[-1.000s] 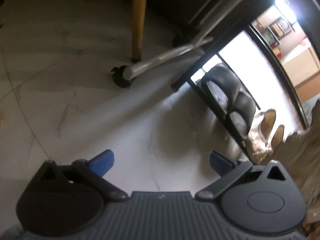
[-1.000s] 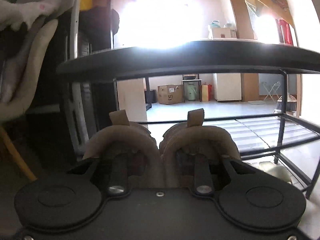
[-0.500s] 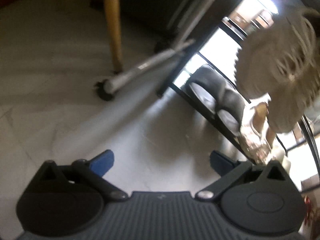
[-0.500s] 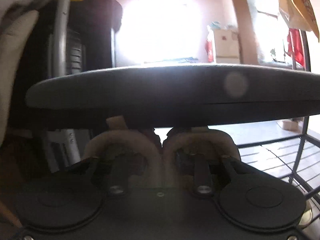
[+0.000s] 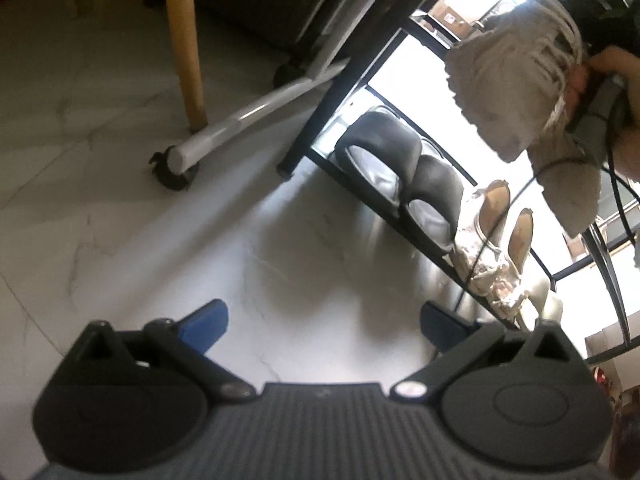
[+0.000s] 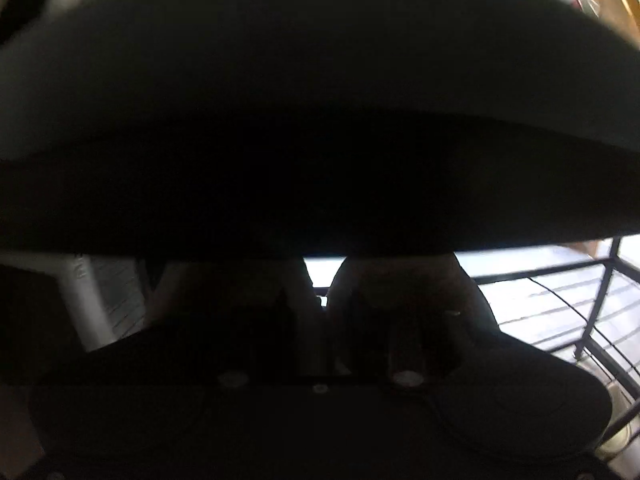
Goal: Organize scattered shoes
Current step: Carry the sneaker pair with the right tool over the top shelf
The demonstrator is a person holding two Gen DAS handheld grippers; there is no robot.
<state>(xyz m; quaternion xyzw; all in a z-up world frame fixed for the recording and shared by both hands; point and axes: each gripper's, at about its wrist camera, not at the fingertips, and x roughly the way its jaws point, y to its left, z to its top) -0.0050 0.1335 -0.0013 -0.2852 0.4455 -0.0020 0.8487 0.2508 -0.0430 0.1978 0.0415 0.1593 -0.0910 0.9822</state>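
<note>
My left gripper (image 5: 322,326) is open with nothing between its blue fingertips, low over the marble floor (image 5: 100,200) in front of the black shoe rack (image 5: 320,92). A pair of tan lace-up shoes (image 5: 508,80) hangs high beside the rack, and a hand holds the right gripper behind it. In the right wrist view my right gripper (image 6: 320,320) is shut on this pair (image 6: 404,292), one finger inside each shoe. The rack's dark top shelf (image 6: 320,120) fills the view just above them. Black shoes (image 5: 384,148) and pale heeled shoes (image 5: 492,232) stand on the bottom shelf.
A wooden chair leg (image 5: 186,40) and a white bar ending in a caster (image 5: 172,168) stand left of the rack. Wire shelves (image 6: 560,312) show at the right of the right wrist view. A cable (image 5: 616,184) hangs from the right gripper.
The right gripper has carried the tan pair forward, close under the rack's top shelf, which now darkens its view. The left view swung toward the rack and the tan pair came into sight.
</note>
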